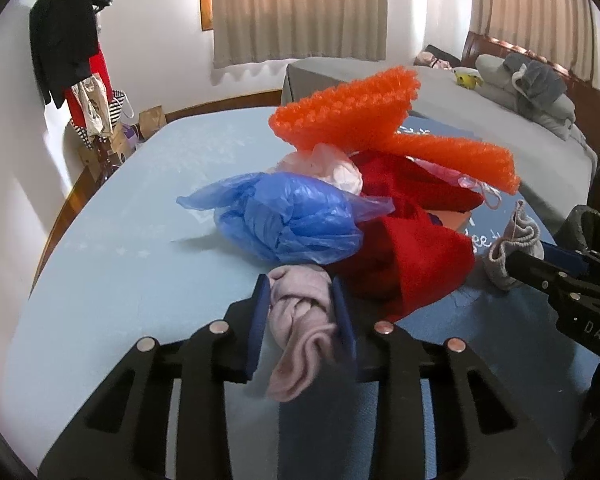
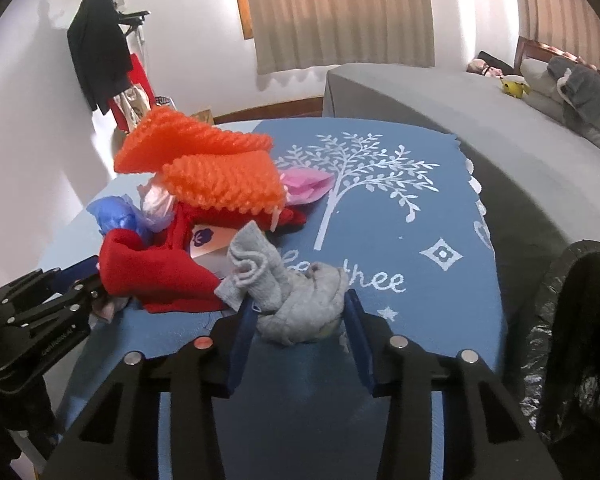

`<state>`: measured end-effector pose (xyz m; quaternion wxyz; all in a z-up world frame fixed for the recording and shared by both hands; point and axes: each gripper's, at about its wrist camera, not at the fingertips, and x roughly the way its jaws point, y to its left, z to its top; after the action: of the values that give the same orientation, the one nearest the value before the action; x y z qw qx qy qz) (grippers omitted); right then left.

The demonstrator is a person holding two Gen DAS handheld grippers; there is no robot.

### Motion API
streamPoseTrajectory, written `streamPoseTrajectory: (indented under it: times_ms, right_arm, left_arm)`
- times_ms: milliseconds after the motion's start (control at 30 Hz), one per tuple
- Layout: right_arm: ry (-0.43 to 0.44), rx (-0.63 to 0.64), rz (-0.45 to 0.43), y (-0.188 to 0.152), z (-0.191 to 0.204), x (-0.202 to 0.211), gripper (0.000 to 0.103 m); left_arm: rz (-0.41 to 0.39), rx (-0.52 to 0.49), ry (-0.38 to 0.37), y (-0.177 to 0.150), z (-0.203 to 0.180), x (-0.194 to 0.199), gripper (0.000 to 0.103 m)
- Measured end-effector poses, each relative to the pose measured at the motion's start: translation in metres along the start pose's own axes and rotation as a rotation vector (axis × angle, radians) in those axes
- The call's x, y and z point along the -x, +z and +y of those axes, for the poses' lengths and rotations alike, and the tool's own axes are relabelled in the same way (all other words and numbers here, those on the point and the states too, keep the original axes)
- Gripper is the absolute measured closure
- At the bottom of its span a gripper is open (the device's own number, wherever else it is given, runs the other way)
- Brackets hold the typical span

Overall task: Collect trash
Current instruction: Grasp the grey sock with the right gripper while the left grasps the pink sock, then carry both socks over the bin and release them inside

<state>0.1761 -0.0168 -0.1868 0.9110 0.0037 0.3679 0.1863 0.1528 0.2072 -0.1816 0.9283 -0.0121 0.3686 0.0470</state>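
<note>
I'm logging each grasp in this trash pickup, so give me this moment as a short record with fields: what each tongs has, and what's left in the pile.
left tongs: closed on pink sock
right tongs: closed on grey sock
surface: blue cloth with white tree print
pile left: orange bubble wrap, red cloth, blue plastic bag, pale pink bag
bin bag: black, at right edge

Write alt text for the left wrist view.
The left tool is closed on a pale pink sock on a light blue surface. Behind it lies a pile: a blue plastic bag, red cloth and orange bubble wrap. At right, the right tool reaches a grey sock.
</note>
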Motion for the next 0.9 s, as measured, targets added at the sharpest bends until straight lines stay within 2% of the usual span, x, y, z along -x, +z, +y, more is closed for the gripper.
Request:
streamPoseTrajectory:
  times_ms: [533, 900]
  right_arm:
    - [-0.012, -0.035, -0.062, 0.008, -0.012, 0.028, 0.061]
    - [-0.024, -0.065, -0.117, 0.010, -0.029, 0.063, 0.061]
  left_arm:
    - [-0.078, 0.000, -0.008, 0.004, -0.007, 0.034, 0.074]
    - [-0.167, -0.034, -0.072, 0.013, -0.035, 0.074, 0.074]
